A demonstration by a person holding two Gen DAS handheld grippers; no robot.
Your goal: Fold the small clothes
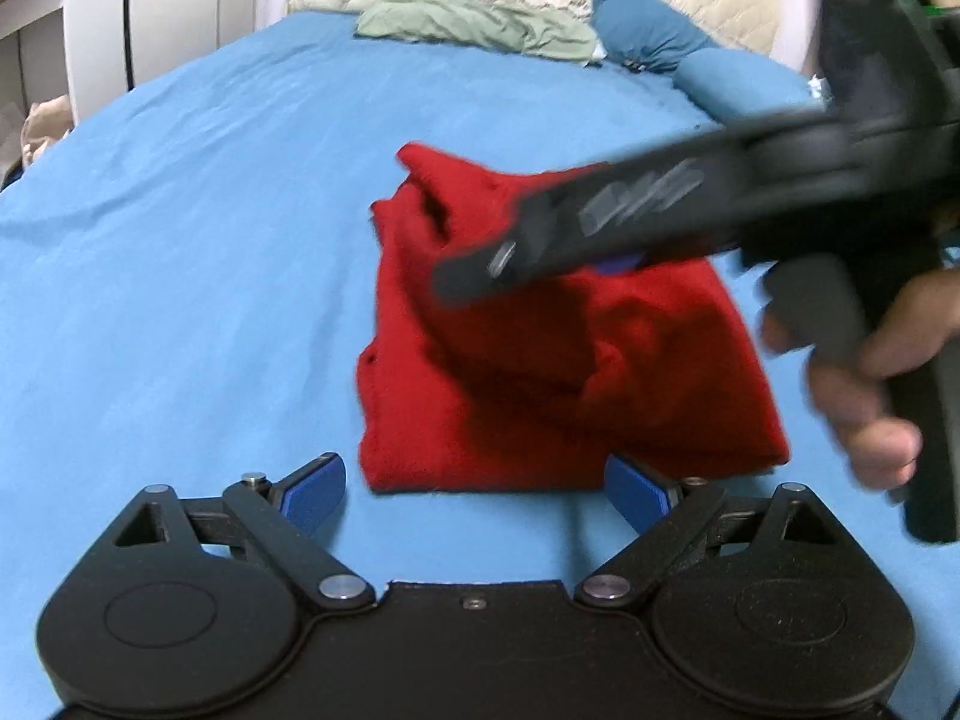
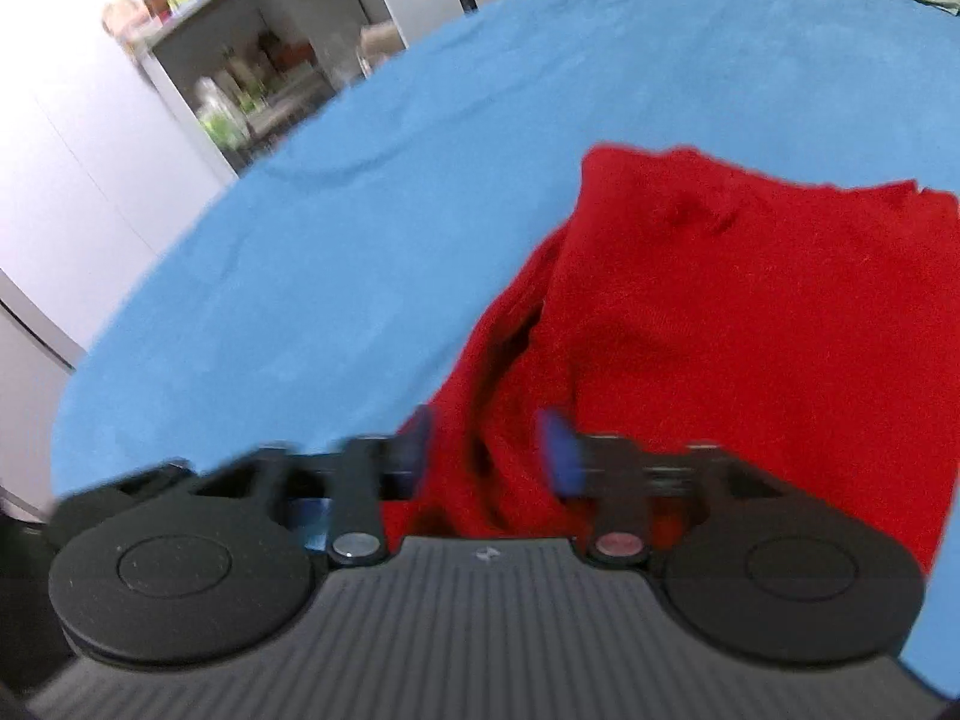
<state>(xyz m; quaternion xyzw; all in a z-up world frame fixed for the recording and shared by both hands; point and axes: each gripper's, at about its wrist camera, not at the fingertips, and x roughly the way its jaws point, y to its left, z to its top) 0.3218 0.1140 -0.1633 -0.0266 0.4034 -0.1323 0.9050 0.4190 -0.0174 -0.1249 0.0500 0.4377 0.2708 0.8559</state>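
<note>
Roughly folded, one red garment (image 1: 540, 360) lies mid-bed on the blue sheet (image 1: 180, 240). Left gripper (image 1: 474, 495) is spread wide and empty, just short of the near hem. Right gripper (image 2: 489, 450) sits over the cloth's left folds with its pads parted and nothing pinched – blurred, so contact is unclear. Risk: the loose top layers – an open finger could snag a fold and drag the stack apart. Count: one red garment, two grippers, one green cloth (image 1: 480, 24) and two blue pillows (image 1: 648, 18) by the headboard.
</note>
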